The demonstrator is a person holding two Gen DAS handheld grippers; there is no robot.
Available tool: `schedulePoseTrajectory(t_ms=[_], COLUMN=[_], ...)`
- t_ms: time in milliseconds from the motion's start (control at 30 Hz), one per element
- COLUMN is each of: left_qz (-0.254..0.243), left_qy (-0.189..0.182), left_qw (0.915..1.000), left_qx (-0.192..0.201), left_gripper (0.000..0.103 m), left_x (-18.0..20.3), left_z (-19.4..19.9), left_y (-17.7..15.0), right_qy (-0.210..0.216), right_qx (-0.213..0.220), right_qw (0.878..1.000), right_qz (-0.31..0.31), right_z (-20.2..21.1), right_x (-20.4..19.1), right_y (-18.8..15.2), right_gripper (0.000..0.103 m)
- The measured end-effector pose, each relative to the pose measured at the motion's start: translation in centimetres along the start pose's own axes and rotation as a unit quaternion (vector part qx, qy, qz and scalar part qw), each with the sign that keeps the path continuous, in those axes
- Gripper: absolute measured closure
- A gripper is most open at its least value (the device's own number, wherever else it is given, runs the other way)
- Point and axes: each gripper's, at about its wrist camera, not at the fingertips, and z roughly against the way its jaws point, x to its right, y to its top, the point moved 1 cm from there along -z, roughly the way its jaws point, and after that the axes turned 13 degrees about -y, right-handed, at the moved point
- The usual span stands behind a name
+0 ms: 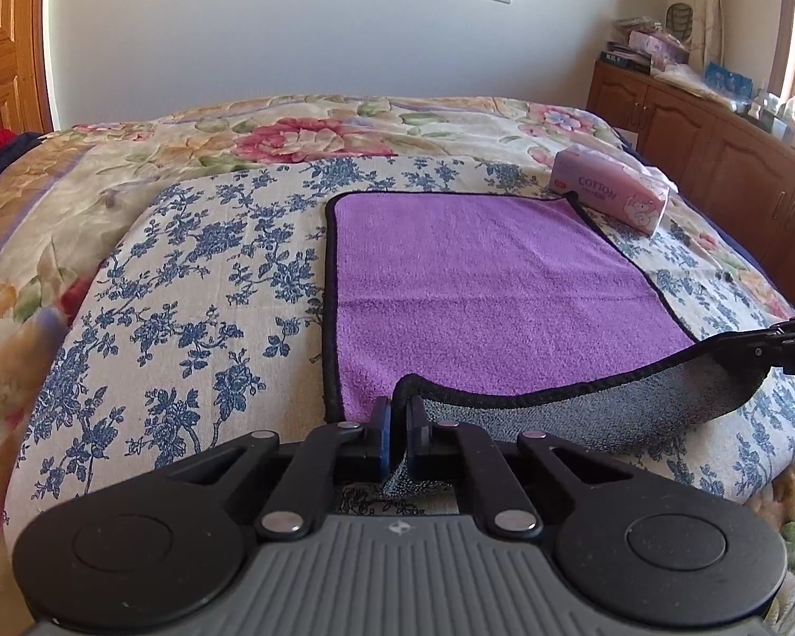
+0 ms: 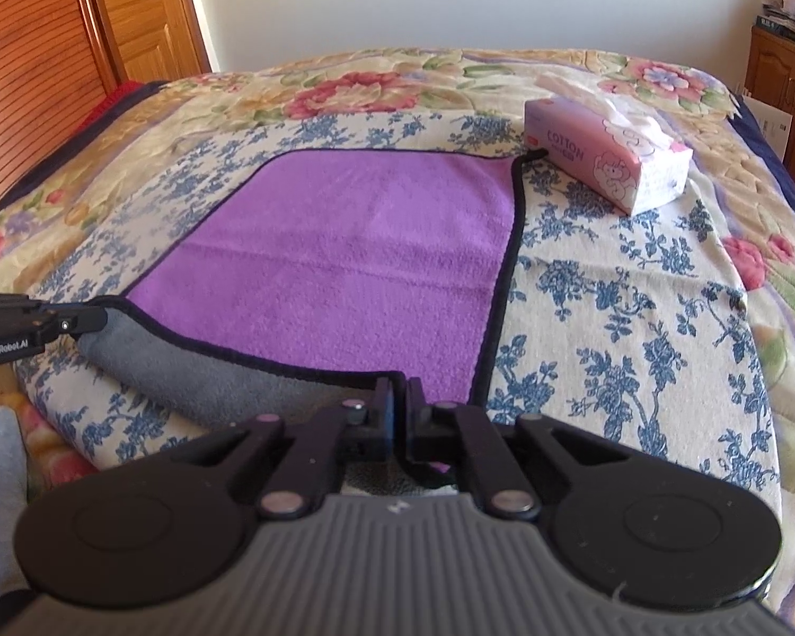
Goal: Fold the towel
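A purple towel point(image 1: 482, 291) with a black hem and grey underside lies spread on the bed; it also shows in the right wrist view point(image 2: 344, 259). My left gripper point(image 1: 399, 408) is shut on the towel's near left corner, lifted a little. My right gripper point(image 2: 402, 397) is shut on the near right corner. The near edge between them sags, showing the grey underside point(image 1: 636, 408). The right gripper shows at the right edge of the left wrist view point(image 1: 784, 344), and the left gripper at the left edge of the right wrist view point(image 2: 74, 320).
A pink tissue box point(image 1: 612, 192) stands on the bed touching the towel's far right corner, also in the right wrist view point(image 2: 604, 153). The bed carries a blue-flowered cloth point(image 1: 196, 286). A wooden cabinet point(image 1: 715, 148) stands to the right, a wooden door point(image 2: 132, 10) to the left.
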Motion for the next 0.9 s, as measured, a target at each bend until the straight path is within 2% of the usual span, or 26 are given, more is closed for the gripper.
schedulePoseTrajectory(t_ms=[400, 900], left_qz=[0.003, -0.006], left_qy=[-0.005, -0.006], left_qw=[0.9995, 0.9990], left_qx=[0.032, 0.043], left_gripper=[0.097, 0.097], left_x=[0.2, 0.1], left_z=[1.0, 0.1], left_y=[1.1, 2.6], right_qy=[0.002, 0.006], right_qx=[0.030, 0.054], right_qw=[1.000, 0.998], right_qz=[0.002, 0.014], right_z=[0.5, -0.1], right_x=[0.1, 0.3], right_y=[0.9, 2.4], right_gripper=[0.098, 0.098])
